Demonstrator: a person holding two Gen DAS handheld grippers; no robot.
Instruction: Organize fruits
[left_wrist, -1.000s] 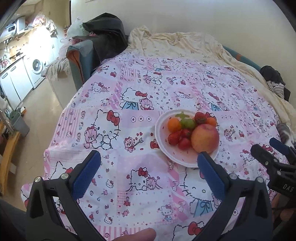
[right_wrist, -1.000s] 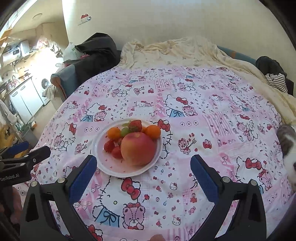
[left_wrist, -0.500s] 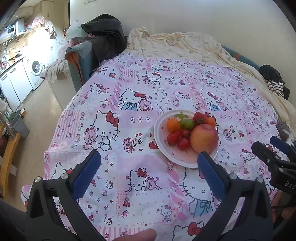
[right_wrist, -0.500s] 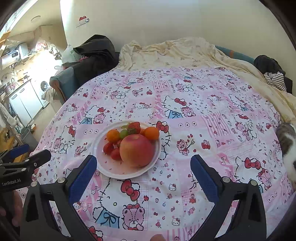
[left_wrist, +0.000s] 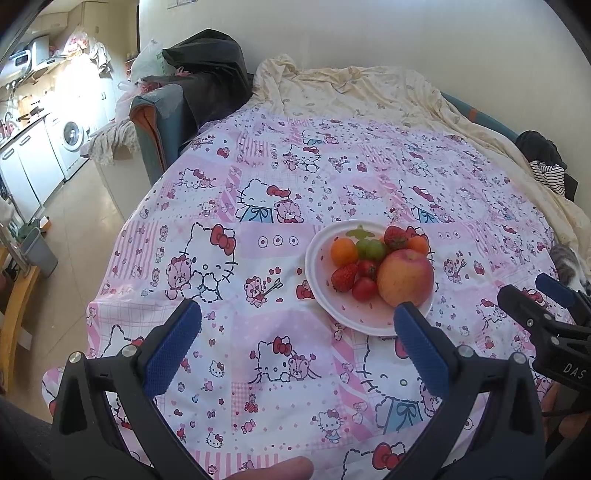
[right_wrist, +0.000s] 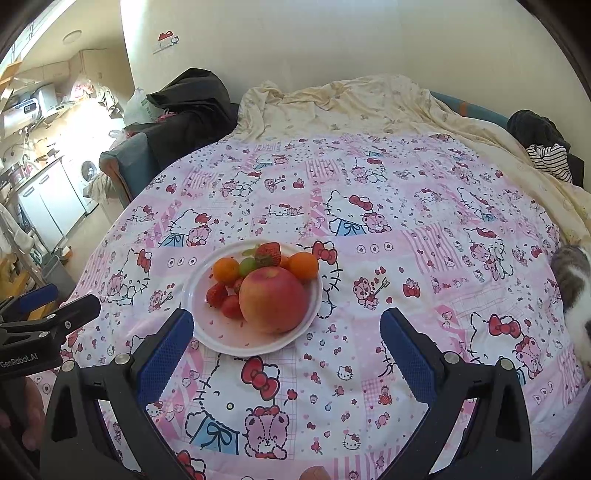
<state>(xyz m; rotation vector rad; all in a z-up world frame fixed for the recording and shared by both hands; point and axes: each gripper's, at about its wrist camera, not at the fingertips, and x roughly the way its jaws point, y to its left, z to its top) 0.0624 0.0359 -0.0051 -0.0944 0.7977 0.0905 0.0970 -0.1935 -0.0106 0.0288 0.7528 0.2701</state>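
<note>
On the pink cartoon-print bedspread (right_wrist: 406, 206) the round white plastic plate (right_wrist: 207, 328) is holding every fruit together, from the big red-yellow apple (right_wrist: 273, 299) to the small strawberries (right_wrist: 267, 254), fitting either finished gathering or pending sorting, while the left gripper (left_wrist: 295, 343) and right gripper (right_wrist: 286, 350) are hovering near the plate, jaws spread and empty.

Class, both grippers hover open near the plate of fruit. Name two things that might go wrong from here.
1. The big apple crowds the small fruits; lifting it may roll a cherry tomato off the white plate.
2. A cat lies at the bed's right edge, near the right gripper, and may interfere.
</note>
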